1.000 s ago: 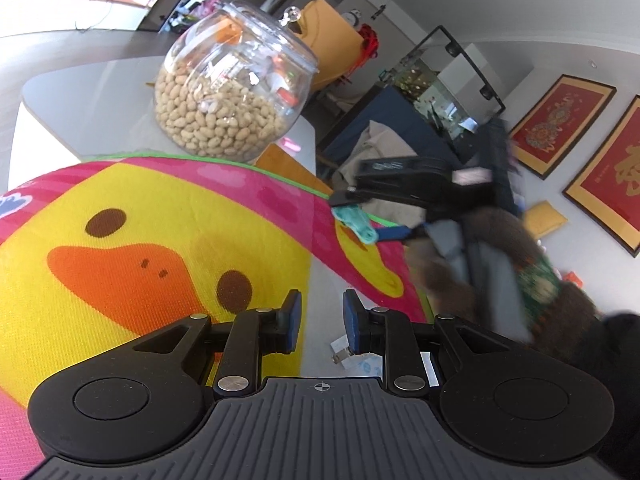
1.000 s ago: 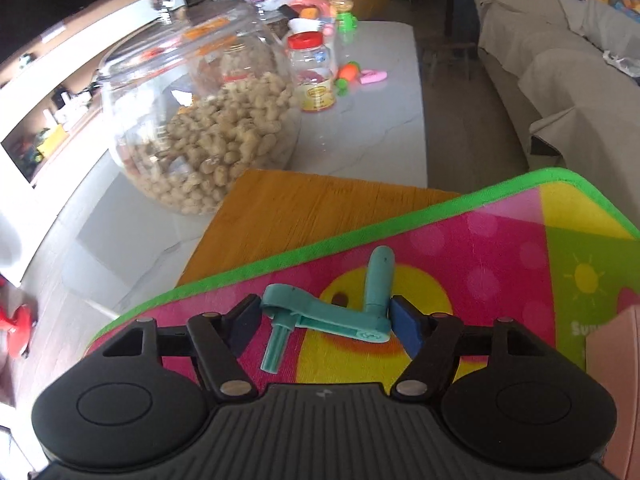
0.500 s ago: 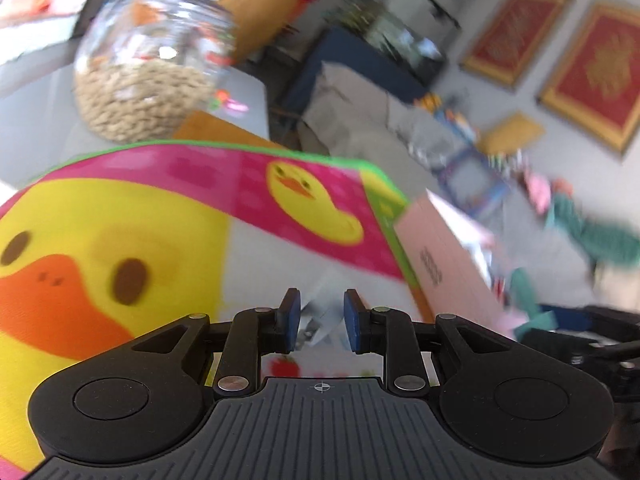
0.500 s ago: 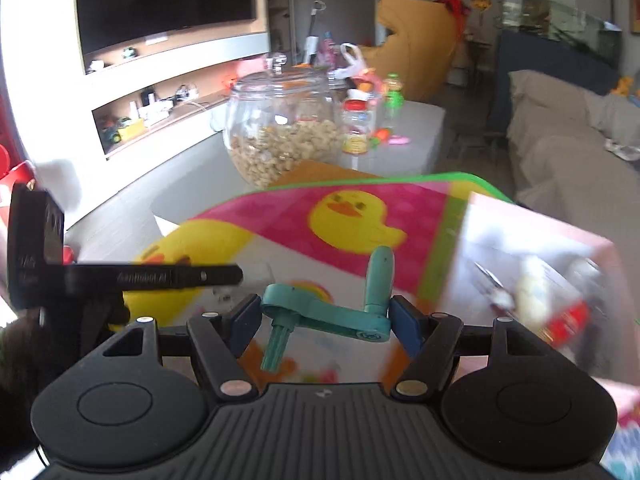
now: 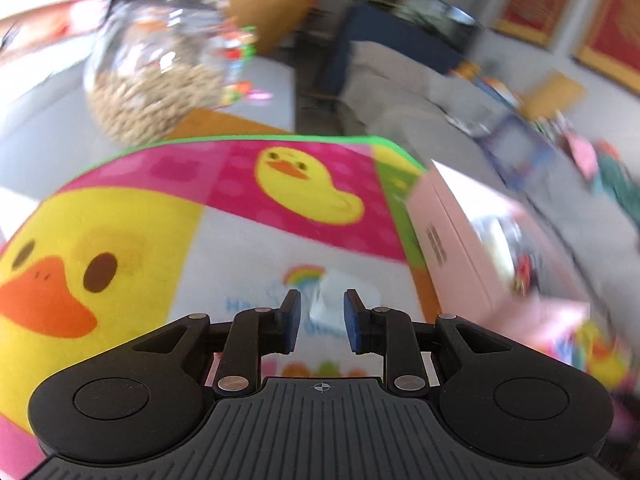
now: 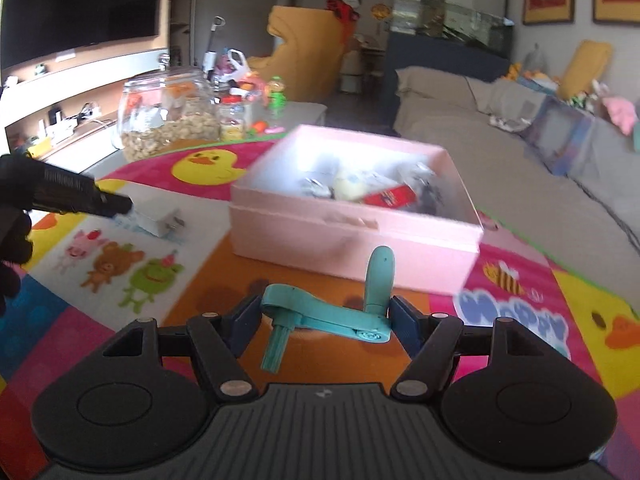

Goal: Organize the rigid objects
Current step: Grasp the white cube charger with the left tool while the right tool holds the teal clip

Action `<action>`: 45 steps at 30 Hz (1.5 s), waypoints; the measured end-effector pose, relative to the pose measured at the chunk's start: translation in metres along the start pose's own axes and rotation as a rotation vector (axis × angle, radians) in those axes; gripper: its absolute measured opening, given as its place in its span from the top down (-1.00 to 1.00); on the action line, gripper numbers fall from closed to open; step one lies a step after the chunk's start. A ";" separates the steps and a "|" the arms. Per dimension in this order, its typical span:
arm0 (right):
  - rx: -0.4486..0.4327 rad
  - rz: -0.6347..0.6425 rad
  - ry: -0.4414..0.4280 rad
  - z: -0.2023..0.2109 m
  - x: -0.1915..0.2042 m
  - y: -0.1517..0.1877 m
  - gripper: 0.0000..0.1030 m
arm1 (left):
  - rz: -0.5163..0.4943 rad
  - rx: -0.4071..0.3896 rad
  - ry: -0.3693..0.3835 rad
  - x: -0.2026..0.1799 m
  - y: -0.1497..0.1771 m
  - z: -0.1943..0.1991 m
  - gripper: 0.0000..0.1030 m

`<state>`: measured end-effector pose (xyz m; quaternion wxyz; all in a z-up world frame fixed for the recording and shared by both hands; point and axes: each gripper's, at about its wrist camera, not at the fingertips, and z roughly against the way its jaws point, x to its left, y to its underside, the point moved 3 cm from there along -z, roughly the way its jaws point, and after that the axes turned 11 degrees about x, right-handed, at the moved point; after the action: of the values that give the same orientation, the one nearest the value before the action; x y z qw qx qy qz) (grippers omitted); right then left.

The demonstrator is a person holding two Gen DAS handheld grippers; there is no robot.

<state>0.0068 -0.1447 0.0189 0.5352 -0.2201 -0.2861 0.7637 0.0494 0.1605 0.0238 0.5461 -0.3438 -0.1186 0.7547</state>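
Right gripper (image 6: pixel 326 316) pinches a teal crank handle (image 6: pixel 320 318) across its length, carried just short of the open pink box (image 6: pixel 356 236) on the play mat (image 6: pixel 120 280); box already holds several small items; step in hand looks like transport to the box; next move calls for lifting over the near wall, then release inside; left gripper (image 5: pixel 319 316) narrowly parted, empty, near a white plug adapter (image 6: pixel 158 220), probably the next pick
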 end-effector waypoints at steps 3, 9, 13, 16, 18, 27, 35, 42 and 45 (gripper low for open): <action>0.020 -0.037 -0.002 -0.005 -0.007 0.009 -0.37 | 0.093 -0.013 -0.003 0.004 -0.018 -0.009 0.50; 0.055 -0.098 -0.059 -0.015 -0.015 0.018 -0.38 | 0.004 0.026 -0.018 -0.013 -0.031 -0.034 0.53; 0.053 -0.129 -0.105 -0.017 -0.019 0.019 -0.47 | -0.124 0.105 0.044 -0.029 -0.006 -0.031 0.55; 0.056 -0.124 -0.107 -0.018 -0.017 0.018 -0.52 | -0.238 0.136 0.105 -0.037 0.023 -0.017 0.50; 0.059 -0.117 -0.102 -0.019 -0.015 0.018 -0.54 | -0.329 0.164 0.144 -0.044 0.042 -0.007 0.46; 0.068 -0.092 -0.082 -0.022 -0.011 0.017 -0.60 | -0.701 0.190 -0.008 -0.085 0.101 0.008 0.37; 0.068 -0.092 -0.081 -0.022 -0.011 0.017 -0.60 | -0.633 0.251 0.052 -0.099 0.102 -0.002 -0.03; 0.065 -0.101 -0.091 -0.021 -0.012 0.017 -0.61 | -0.475 0.262 0.076 -0.098 0.090 -0.005 -0.16; 0.065 -0.102 -0.092 -0.022 -0.013 0.017 -0.61 | -0.347 0.226 0.066 -0.090 0.072 -0.009 -0.16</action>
<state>0.0132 -0.1567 -0.0081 0.5666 -0.1526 -0.2965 0.7535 0.0167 0.0500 0.0128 0.7066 -0.2793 -0.0726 0.6461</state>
